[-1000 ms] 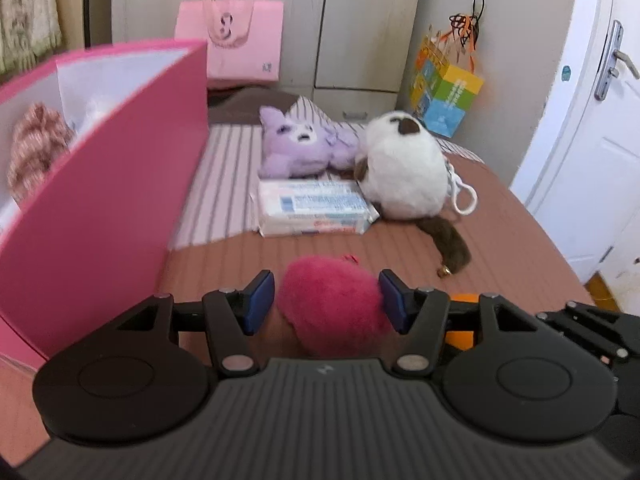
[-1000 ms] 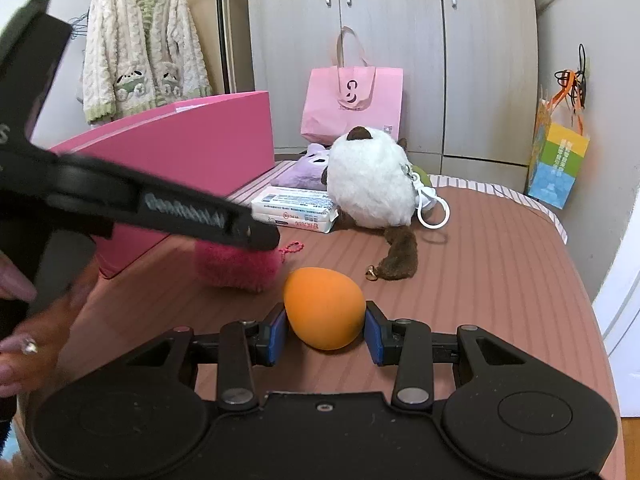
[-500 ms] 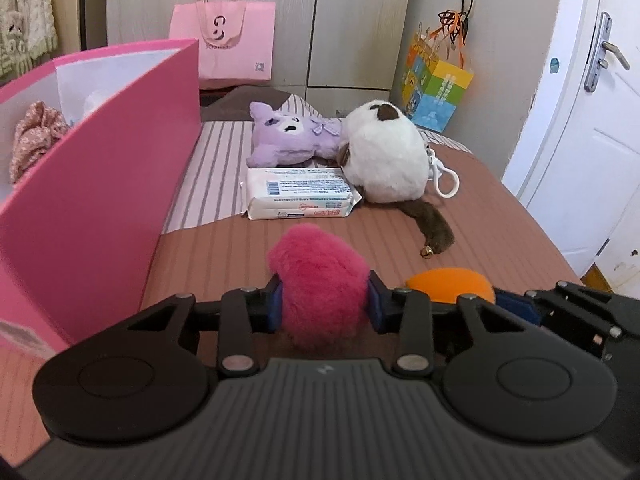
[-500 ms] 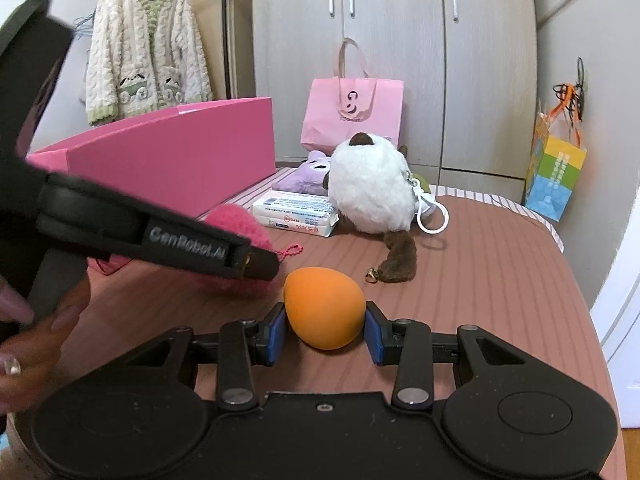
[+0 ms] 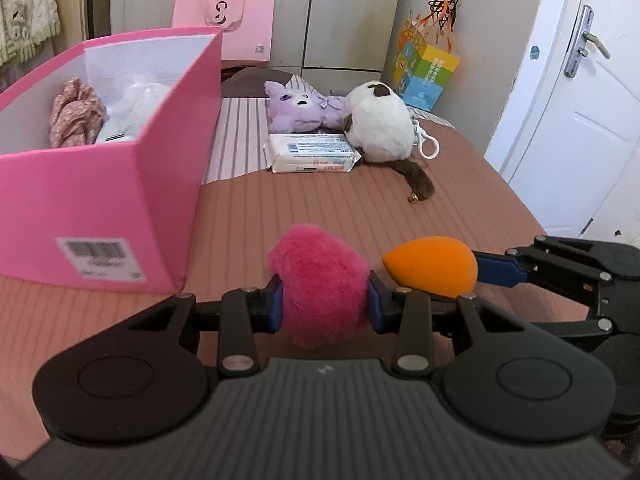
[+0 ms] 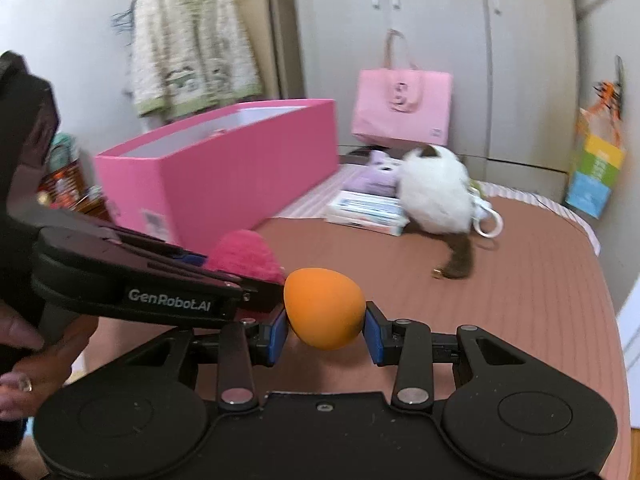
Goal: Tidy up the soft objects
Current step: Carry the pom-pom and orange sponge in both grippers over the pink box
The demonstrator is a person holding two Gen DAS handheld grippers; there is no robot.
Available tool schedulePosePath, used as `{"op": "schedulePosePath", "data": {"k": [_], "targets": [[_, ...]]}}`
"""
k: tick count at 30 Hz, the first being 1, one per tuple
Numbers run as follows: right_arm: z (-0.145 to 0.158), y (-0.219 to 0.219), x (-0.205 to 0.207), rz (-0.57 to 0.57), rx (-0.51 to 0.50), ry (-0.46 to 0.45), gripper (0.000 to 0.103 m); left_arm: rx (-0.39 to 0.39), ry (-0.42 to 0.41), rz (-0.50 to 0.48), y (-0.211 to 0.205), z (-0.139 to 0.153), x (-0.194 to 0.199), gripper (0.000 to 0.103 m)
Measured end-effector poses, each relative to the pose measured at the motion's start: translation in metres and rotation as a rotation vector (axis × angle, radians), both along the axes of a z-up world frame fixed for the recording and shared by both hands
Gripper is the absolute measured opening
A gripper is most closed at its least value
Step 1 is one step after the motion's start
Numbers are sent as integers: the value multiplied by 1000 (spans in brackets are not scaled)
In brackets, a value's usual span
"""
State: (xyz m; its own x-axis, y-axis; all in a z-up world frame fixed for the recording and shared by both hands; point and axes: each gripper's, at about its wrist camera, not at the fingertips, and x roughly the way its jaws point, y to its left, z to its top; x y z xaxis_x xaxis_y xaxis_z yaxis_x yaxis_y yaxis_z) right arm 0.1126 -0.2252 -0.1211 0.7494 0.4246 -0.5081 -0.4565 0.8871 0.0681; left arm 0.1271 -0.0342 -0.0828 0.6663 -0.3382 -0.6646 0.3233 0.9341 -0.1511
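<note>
My left gripper (image 5: 325,305) is shut on a fuzzy magenta pom-pom (image 5: 320,280), held above the brown bed surface. My right gripper (image 6: 326,334) is shut on an orange egg-shaped sponge (image 6: 325,312), also lifted; the sponge shows in the left wrist view (image 5: 434,266) just right of the pom-pom. The open pink box (image 5: 100,200) stands at left and holds a floral cloth (image 5: 76,114) and white soft things (image 5: 136,100). A purple plush (image 5: 300,110), a white-and-brown plush (image 5: 380,126) and a tissue pack (image 5: 312,152) lie farther back.
A pink tote bag (image 5: 226,20) and a colourful gift bag (image 5: 428,68) stand by the wardrobe at the back. A white door (image 5: 576,120) is at right. The bed's right edge (image 6: 612,320) drops off. A knitted cardigan (image 6: 192,44) hangs at left.
My left gripper closed on the pom-pom and lifted it. Both grippers rose and drew back, so the inside of the pink box now shows. The right gripper kept its hold on the sponge.
</note>
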Motion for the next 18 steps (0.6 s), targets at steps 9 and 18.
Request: {"op": "schedulePosePath", "data": {"k": [9, 18], "targets": [[6, 23, -14, 87, -73, -3, 44, 16, 89, -3, 36, 2, -21, 38], [27, 61, -28, 251, -128, 24, 44, 4, 171, 13, 91, 23, -39, 38]]}}
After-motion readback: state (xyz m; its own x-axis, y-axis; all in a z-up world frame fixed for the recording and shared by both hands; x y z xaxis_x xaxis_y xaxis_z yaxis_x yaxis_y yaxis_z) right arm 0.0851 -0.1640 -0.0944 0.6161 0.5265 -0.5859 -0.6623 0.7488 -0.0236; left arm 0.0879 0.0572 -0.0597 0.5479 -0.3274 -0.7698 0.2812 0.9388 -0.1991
